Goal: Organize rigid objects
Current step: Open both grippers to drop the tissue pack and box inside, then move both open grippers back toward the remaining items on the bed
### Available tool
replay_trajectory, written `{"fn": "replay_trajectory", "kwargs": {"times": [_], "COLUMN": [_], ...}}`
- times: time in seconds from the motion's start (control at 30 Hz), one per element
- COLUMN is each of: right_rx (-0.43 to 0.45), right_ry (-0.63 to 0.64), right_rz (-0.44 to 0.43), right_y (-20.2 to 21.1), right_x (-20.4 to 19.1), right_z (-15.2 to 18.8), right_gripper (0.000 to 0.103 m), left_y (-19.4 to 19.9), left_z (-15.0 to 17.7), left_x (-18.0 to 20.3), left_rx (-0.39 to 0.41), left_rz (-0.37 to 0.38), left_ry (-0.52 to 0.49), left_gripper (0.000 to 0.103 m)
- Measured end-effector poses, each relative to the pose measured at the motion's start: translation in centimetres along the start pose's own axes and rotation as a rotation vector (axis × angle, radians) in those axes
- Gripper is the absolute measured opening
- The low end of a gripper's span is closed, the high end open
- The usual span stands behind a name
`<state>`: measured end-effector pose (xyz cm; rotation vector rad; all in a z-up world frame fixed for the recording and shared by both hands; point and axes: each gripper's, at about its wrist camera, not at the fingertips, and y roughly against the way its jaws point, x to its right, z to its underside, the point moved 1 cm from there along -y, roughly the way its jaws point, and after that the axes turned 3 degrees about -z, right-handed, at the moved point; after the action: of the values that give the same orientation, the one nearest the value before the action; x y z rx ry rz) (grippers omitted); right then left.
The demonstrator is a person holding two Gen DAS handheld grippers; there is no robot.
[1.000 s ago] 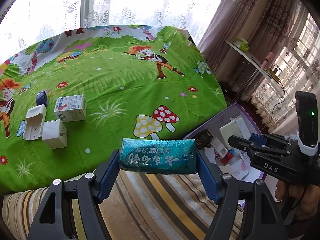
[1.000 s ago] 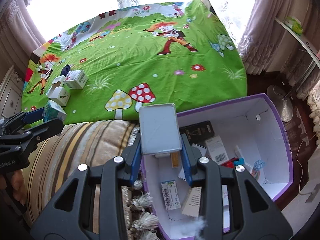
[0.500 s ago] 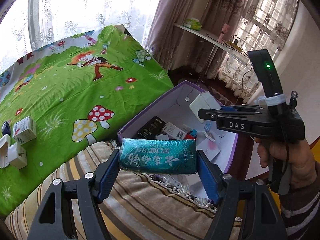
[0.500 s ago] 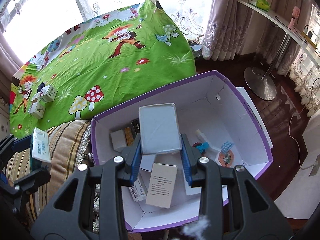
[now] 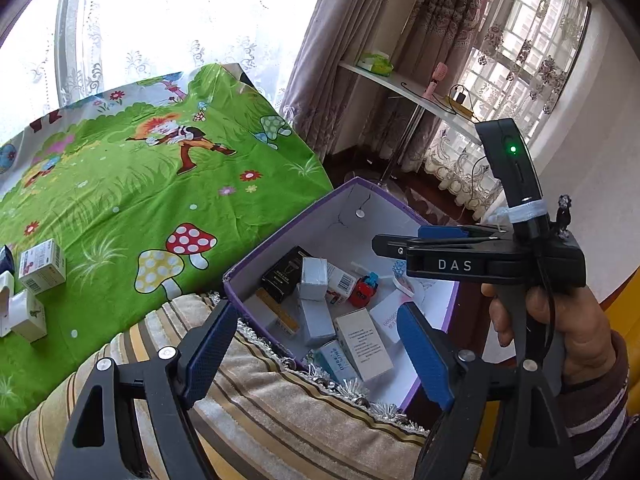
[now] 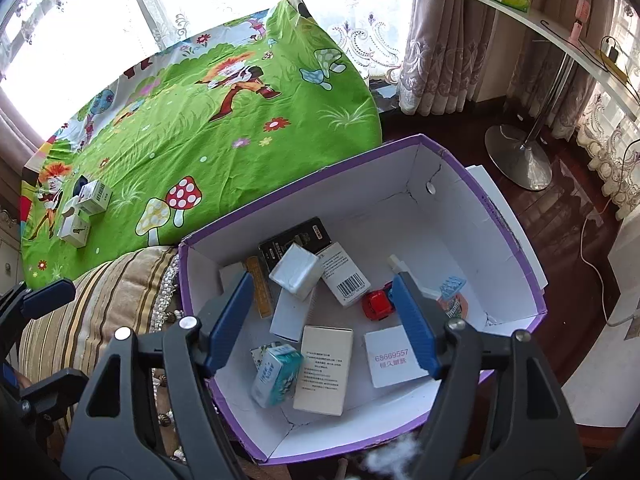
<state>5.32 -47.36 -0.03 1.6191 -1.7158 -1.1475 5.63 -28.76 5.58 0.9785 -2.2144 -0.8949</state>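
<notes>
A purple box with white inside (image 6: 500, 216) (image 5: 296, 224) stands beside the bed and holds several small packages. A teal pack (image 6: 278, 374) (image 5: 334, 362) lies near its front wall. A grey-white pack (image 6: 296, 270) (image 5: 314, 278) lies tilted on a black box (image 6: 296, 240). My left gripper (image 5: 316, 354) is open and empty above the box's near edge. My right gripper (image 6: 324, 320) is open and empty over the box; it also shows from the side in the left wrist view (image 5: 400, 246).
Three small white boxes (image 6: 86, 208) (image 5: 32, 288) and a dark blue item (image 6: 80, 182) lie on the green cartoon bedsheet (image 6: 224, 120). A striped cushion (image 5: 280, 416) lies between bed and box. A red toy car (image 6: 378, 304) sits in the box. A white desk (image 6: 560, 44) stands at right.
Both grippers have opened. The teal pack left my left gripper and the grey-white pack left my right gripper; both now lie in the purple box.
</notes>
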Motion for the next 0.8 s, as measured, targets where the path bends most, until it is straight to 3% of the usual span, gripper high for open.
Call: {"fn": "replay_trajectory", "kwargs": {"times": [0.13, 0.4, 0.57, 0.67, 0.8], "right_rx": [0.071, 0.264, 0.252, 0.232, 0.222], "right_ry": [0.031, 0.095, 0.205, 0.204, 0.214], "right_rz": [0.04, 0.107, 0.105, 0.032, -0.02], "right_y": [1.3, 3.8, 3.6, 3.2, 2.8], "right_x": [-1.0, -3.1, -5.5, -6.1, -7.5], "right_z": [-0.5, -1.2, -1.2, -1.1, -0.9], "right_gripper": [0.088, 0.093, 0.093, 0.093, 0.093], "left_y": [0.7, 3.1, 4.2, 4.5, 4.5], "left_z": [-0.4, -0.7, -0.2, 0.3, 1.2], "left_x": [-0.2, -2.6, -4.8, -6.8, -9.6], "left_rx": [0.032, 0.152, 0.18, 0.154, 0.113], "left_rz": [-0.083, -0.174, -0.248, -0.228, -0.286], "left_ry": [-0.015, -0.038, -0.049, -0.012, 0.043], "left_gripper": [0.083, 0.083, 0.083, 0.083, 0.083]}}
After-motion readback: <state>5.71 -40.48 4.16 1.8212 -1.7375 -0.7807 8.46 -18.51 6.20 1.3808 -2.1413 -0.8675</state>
